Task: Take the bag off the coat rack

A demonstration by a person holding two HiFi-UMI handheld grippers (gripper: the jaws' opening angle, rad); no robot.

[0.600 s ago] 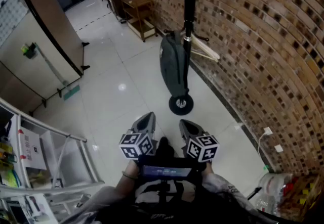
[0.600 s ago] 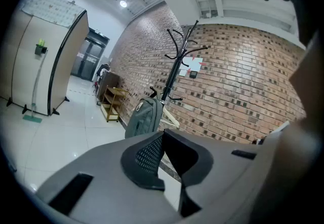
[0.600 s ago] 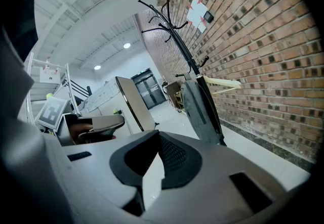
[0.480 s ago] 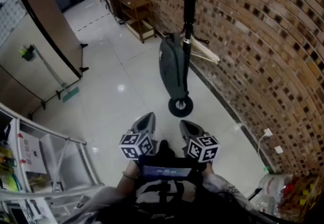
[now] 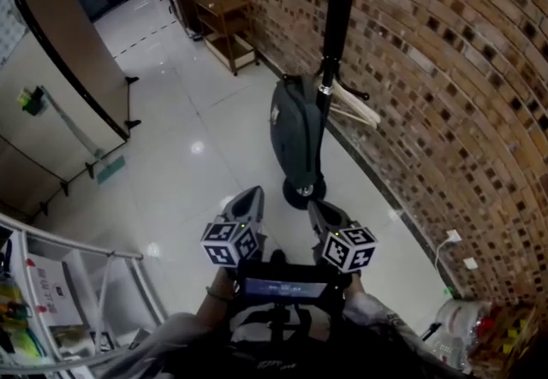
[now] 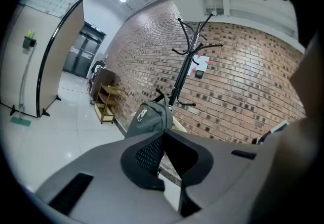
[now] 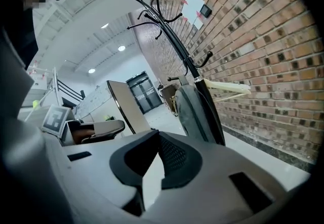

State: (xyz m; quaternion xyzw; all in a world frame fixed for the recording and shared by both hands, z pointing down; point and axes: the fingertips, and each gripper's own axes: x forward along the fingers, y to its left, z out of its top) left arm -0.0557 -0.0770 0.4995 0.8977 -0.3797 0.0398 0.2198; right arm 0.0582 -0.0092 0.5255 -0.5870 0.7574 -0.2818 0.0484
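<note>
A dark grey bag point(image 5: 295, 131) hangs low on a black coat rack point(image 5: 336, 18) that stands in front of the brick wall; the rack's round base point(image 5: 304, 191) shows under the bag. The bag point(image 6: 150, 118) and rack point(image 6: 185, 63) lie straight ahead in the left gripper view, and the bag point(image 7: 195, 110) and rack point(image 7: 175, 42) show again in the right gripper view. My left gripper point(image 5: 247, 208) point(image 6: 163, 135) and right gripper point(image 5: 325, 216) point(image 7: 158, 135) are side by side just short of the base. Both are shut with nothing held.
The brick wall point(image 5: 445, 95) runs along the right. A pale wooden stick point(image 5: 356, 105) juts from the rack toward it. A wooden shelf point(image 5: 224, 16) stands further back, a brown-edged panel point(image 5: 64, 52) at the left, a metal rack point(image 5: 81, 249) at the lower left.
The person and both grippers have moved forward, so the rack and bag sit closer and larger in view. The jaws stay shut.
</note>
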